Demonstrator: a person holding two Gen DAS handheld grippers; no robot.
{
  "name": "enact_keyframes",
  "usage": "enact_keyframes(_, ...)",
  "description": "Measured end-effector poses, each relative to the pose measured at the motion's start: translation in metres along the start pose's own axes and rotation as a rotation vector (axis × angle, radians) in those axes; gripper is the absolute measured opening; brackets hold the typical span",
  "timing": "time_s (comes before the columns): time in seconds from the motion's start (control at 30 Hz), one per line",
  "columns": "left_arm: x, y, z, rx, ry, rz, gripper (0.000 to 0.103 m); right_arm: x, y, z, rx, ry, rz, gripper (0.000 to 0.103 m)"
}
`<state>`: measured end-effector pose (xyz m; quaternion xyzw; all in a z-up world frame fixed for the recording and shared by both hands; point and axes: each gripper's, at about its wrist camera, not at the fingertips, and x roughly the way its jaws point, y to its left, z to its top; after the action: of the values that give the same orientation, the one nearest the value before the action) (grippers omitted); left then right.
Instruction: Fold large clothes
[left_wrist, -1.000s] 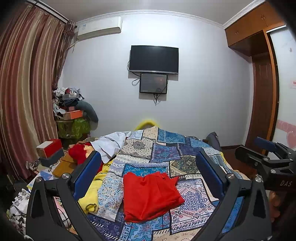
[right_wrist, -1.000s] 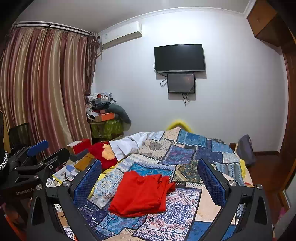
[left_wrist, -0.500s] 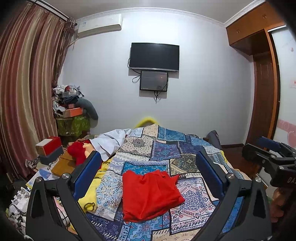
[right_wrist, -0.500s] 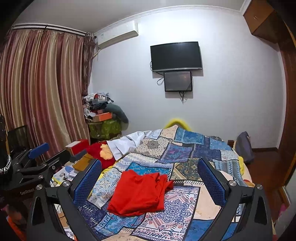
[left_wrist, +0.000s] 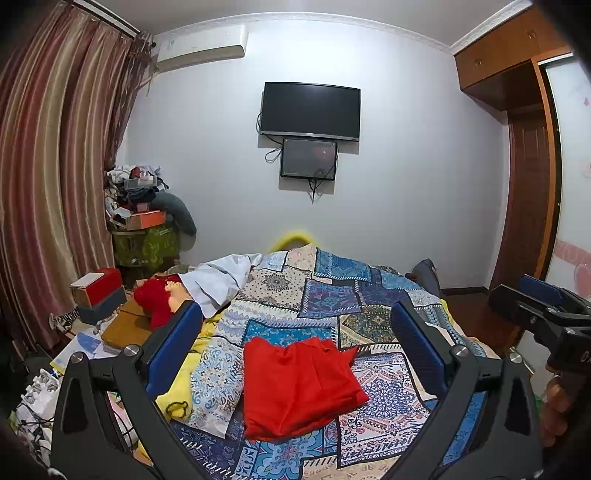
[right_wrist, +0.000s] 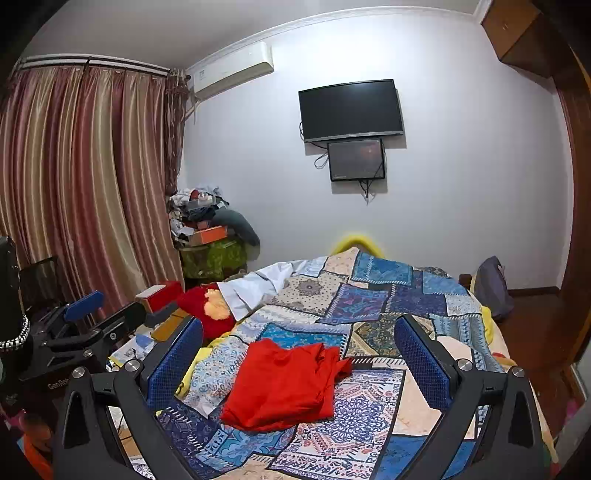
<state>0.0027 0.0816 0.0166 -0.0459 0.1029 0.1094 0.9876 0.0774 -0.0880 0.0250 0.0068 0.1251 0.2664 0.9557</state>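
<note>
My left gripper (left_wrist: 293, 332) hangs above the near end of the bed, its jaws spread wide with nothing between the blue pads (left_wrist: 173, 343). My right gripper (right_wrist: 297, 334) is the same: jaws fully apart, holding nothing, raised over the near edge of the patchwork bedspread (right_wrist: 373, 295).

The red garment (left_wrist: 295, 384) lies loosely bunched on the bedspread (left_wrist: 332, 295), toward the near end and a little left of the middle, apart from both sets of my fingers. Its long axis runs roughly from the near edge toward the far wall. The far end is rumpled, with a pointed flap sticking out to the right; the near end is broader and smoother. From my right wrist, the garment (right_wrist: 284, 384) slants, near end to the left.

A white cloth (left_wrist: 221, 280) is draped over the far left corner of the bed. A dark television (left_wrist: 310, 109) hangs on the wall beyond.
</note>
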Motion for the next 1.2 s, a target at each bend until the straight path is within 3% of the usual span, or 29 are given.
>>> enact_keyframes(1.2, -0.0041, -0.0059, 0.0013, 0.055, -0.010, -0.069, 0.103, 0.0034, -0.0054, -0.0002, 0.014, 0.014, 0.001, 0.103)
